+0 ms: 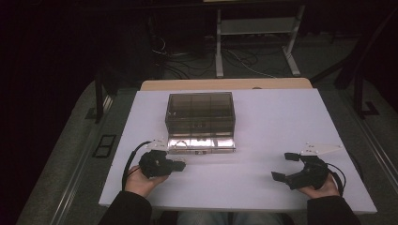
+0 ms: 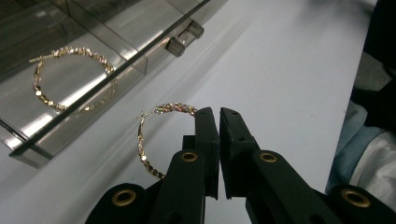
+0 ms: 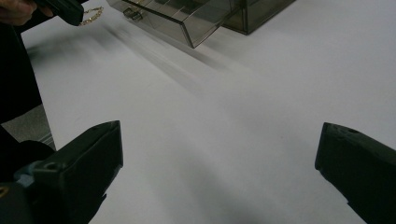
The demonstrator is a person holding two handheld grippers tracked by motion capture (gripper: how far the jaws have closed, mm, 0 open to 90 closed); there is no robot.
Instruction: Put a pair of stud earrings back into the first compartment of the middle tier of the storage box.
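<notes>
A: What sits nearest the person?

B: The two grippers. The left gripper (image 1: 180,165) is in the left hand (image 1: 141,180) at the near left of the table (image 1: 263,122). Its jaws are pressed nearly together, pinching a gold hoop earring (image 2: 152,135) by its rim. The hoop hangs off to the side of the jaws, just above the white tabletop.

A: And the other tool?

B: The right gripper (image 1: 285,166) rests in the right hand (image 1: 324,187) at the near right, well apart from the left one. Its jaws stand wide open with nothing between them, bare table below.

A: What lies beyond?

B: A smoky clear box (image 1: 200,112) in the middle of the table, with its bottom drawer (image 1: 202,143) pulled out toward the person. The earring is just beside the drawer's front, outside it. A second hoop (image 2: 65,77) lies flat inside the drawer.

A: Farther still?

B: A wooden edge (image 1: 225,84) behind the table, then cables (image 1: 244,58) on a dark floor.
</notes>
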